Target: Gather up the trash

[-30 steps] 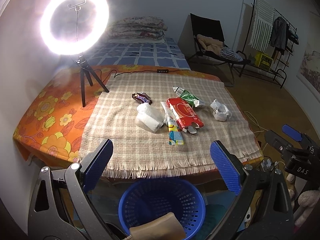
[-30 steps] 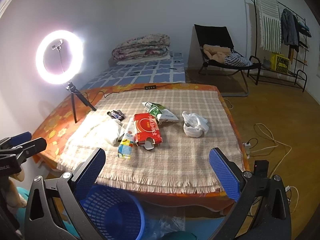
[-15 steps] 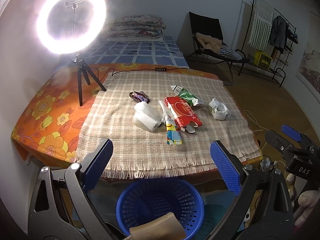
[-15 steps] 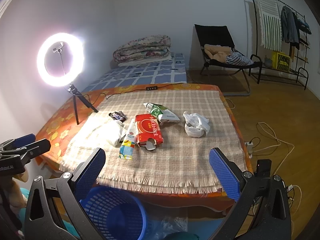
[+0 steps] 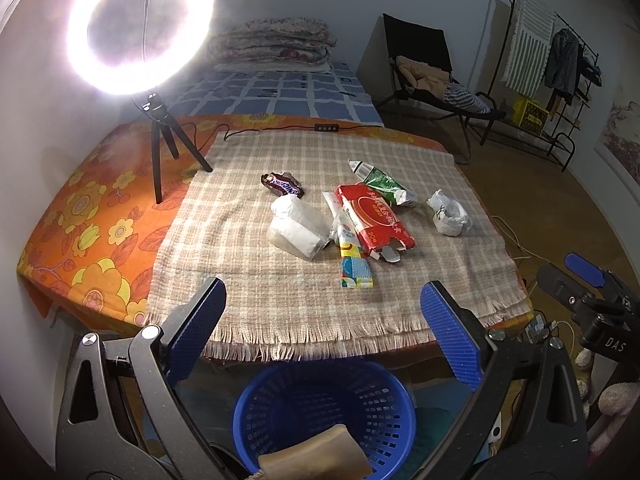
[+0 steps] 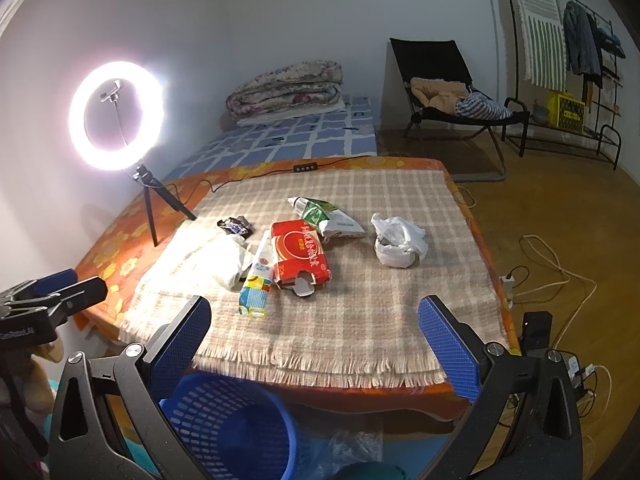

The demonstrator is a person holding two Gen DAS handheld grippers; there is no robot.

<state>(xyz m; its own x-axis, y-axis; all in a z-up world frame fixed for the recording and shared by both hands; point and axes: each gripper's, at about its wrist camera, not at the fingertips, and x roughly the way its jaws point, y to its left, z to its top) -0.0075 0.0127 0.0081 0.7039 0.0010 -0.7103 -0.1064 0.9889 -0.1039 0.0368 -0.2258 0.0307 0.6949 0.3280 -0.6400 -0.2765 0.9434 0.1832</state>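
Trash lies mid-table on a checked cloth [image 5: 280,292]: a dark candy wrapper [image 5: 282,184], a white crumpled bag [image 5: 298,227], a colourful carton [image 5: 352,258], a red box [image 5: 376,218], a green-white packet [image 5: 384,185] and a knotted white plastic bag [image 5: 449,213]. The red box [image 6: 300,254] and white bag [image 6: 396,242] also show in the right wrist view. A blue basket [image 5: 324,412] stands on the floor before the table. My left gripper [image 5: 324,334] is open and empty above the basket. My right gripper [image 6: 314,340] is open and empty, short of the table's front edge.
A lit ring light on a tripod [image 5: 160,136] stands at the table's left, with its cable [image 5: 280,130] along the far edge. A brown object [image 5: 316,458] lies in the basket. A chair [image 6: 448,108] and clothes rack [image 6: 560,60] stand behind. Cables [image 6: 552,272] lie on the floor right.
Both grippers have drifted slightly nearer the table, so the ring light and trash sit a little differently in view. Both stay open and empty. The trash has not moved.
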